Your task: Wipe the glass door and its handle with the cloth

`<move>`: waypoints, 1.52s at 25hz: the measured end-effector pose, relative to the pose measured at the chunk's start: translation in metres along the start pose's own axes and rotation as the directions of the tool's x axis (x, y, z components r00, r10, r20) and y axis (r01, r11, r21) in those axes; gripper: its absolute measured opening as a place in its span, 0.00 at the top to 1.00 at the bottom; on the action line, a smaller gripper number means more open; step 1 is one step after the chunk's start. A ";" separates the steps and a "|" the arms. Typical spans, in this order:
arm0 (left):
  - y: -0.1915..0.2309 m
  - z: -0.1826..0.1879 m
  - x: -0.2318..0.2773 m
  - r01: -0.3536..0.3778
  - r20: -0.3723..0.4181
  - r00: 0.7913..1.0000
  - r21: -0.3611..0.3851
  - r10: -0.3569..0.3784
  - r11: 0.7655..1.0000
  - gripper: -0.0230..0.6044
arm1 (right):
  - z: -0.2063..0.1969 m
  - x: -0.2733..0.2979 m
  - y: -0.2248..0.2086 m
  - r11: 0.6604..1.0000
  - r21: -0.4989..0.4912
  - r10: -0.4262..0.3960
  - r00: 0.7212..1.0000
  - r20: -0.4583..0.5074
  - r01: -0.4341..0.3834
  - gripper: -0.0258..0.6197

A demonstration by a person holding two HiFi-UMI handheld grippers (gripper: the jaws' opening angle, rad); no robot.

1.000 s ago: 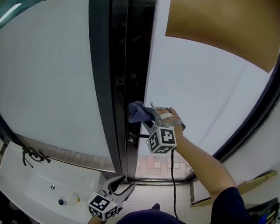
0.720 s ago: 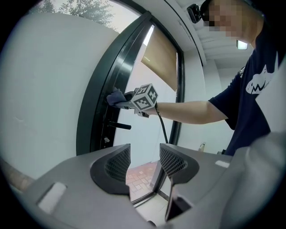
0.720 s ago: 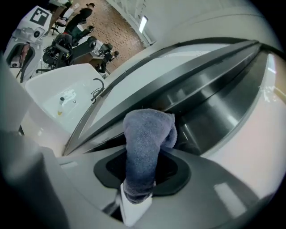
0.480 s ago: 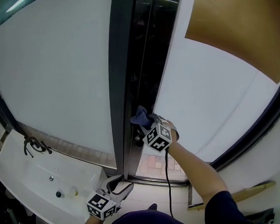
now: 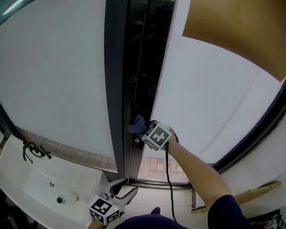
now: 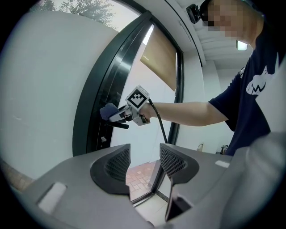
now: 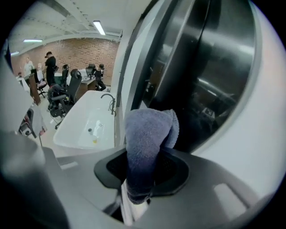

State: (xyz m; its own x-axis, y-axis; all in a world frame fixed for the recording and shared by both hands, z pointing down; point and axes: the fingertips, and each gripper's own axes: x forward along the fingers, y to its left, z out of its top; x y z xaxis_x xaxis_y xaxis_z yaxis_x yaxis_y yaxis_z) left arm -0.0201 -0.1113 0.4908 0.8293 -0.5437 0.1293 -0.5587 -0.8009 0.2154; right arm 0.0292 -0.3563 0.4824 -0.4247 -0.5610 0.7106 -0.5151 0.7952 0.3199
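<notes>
Blue fuzzy cloth (image 7: 149, 134), folded, pinched by the right gripper (image 7: 143, 174), jaws just tightened, beside the glossy door (image 7: 214, 67)

The bunched blue-grey cloth (image 7: 149, 134) is sticking up, clamped in the right gripper (image 7: 142, 172), just beside the black handle (image 6: 119, 125) at the dark left edge of the frosted glass door (image 5: 204, 99).
</notes>
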 end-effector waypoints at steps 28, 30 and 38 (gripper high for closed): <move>-0.007 -0.002 0.011 0.021 -0.010 1.000 0.003 -0.021 1.000 0.64 | -0.023 -0.051 -0.015 0.976 0.164 0.141 0.990 0.027 -0.144 0.77; -0.007 -0.002 0.009 0.017 -0.010 1.000 0.003 -0.017 1.000 0.64 | -0.010 -0.037 -0.009 0.973 0.167 0.161 0.987 0.022 -0.163 0.77; 0.000 -0.006 -0.002 -0.021 -0.013 1.000 -0.007 0.021 1.000 0.64 | 0.000 0.005 0.004 0.978 0.148 0.154 0.988 -0.022 -0.149 0.76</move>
State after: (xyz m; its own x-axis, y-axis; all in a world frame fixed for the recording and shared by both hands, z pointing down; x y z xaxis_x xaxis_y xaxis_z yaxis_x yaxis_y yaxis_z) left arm -0.0213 -0.1089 0.4963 0.8173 -0.5573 0.1467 -0.5762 -0.7872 0.2197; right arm 0.0251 -0.3560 0.4872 -0.4828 -0.4267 0.7647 -0.5501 0.8272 0.1142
